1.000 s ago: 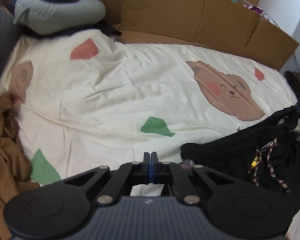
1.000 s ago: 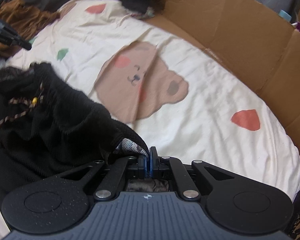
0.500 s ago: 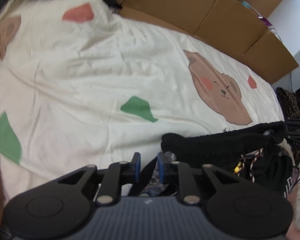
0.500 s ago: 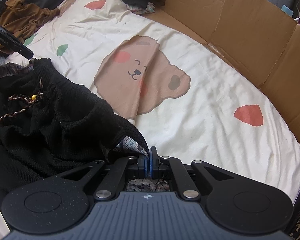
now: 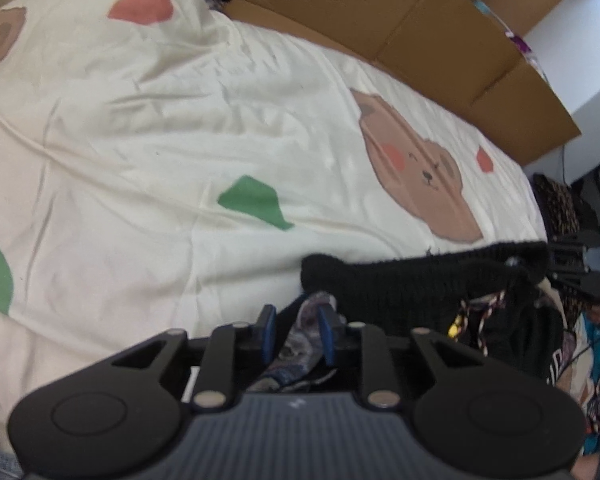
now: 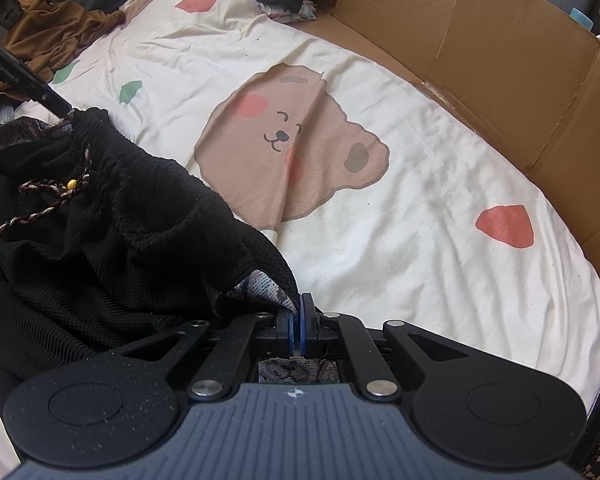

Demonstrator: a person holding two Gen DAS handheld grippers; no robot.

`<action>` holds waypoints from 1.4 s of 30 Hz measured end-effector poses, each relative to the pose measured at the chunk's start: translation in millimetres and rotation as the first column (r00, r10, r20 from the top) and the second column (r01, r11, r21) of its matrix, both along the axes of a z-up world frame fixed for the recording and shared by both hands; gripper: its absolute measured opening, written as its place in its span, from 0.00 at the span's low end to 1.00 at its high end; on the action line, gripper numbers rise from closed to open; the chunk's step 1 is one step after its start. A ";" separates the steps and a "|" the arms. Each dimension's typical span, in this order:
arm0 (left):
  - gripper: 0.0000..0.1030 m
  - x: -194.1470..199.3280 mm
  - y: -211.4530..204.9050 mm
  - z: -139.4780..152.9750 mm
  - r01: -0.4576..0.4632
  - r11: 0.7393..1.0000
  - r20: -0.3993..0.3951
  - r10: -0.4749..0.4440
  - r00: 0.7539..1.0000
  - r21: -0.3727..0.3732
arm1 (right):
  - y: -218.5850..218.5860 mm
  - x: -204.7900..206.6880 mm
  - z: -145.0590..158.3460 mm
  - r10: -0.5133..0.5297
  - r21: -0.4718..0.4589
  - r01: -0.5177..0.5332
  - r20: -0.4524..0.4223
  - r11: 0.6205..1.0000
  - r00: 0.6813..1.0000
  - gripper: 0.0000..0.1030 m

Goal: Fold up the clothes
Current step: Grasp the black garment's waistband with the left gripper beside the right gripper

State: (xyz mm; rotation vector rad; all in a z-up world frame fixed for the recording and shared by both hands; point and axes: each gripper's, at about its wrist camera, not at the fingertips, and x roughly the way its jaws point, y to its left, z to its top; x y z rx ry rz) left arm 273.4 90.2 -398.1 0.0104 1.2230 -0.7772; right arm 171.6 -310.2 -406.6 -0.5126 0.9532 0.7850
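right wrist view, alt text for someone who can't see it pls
The right gripper is shut on a corner of a black garment with a braided cord, lying on a cream bear-print sheet. Cardboard lines the far edge, and brown clothes lie beyond.

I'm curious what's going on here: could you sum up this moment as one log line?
left gripper: jaws just opening, fabric between | right gripper: shut on black garment | bedsheet: garment unfolded

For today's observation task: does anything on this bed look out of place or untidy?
Yes. The black garment lies bunched, not flat, its braided drawstring trailing loose. A brown garment sits crumpled at the sheet's far corner.
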 end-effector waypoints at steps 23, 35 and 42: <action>0.27 -1.6 -18.2 -15.7 0.142 0.981 0.116 -0.158 0.981 0.132 | 3.2 -1.6 -6.2 0.015 -0.021 -0.015 -0.013 1.000 1.000 0.00; 0.33 0.1 -46.3 -14.2 0.339 0.913 0.153 -0.377 0.913 0.226 | 4.0 0.1 -9.0 0.013 -0.020 -0.013 -0.022 1.000 1.000 0.00; 0.09 6.0 -43.8 -11.4 0.339 0.920 0.138 -0.369 0.919 0.197 | 4.3 0.6 -9.6 0.014 -0.019 -0.015 -0.023 1.000 1.000 0.00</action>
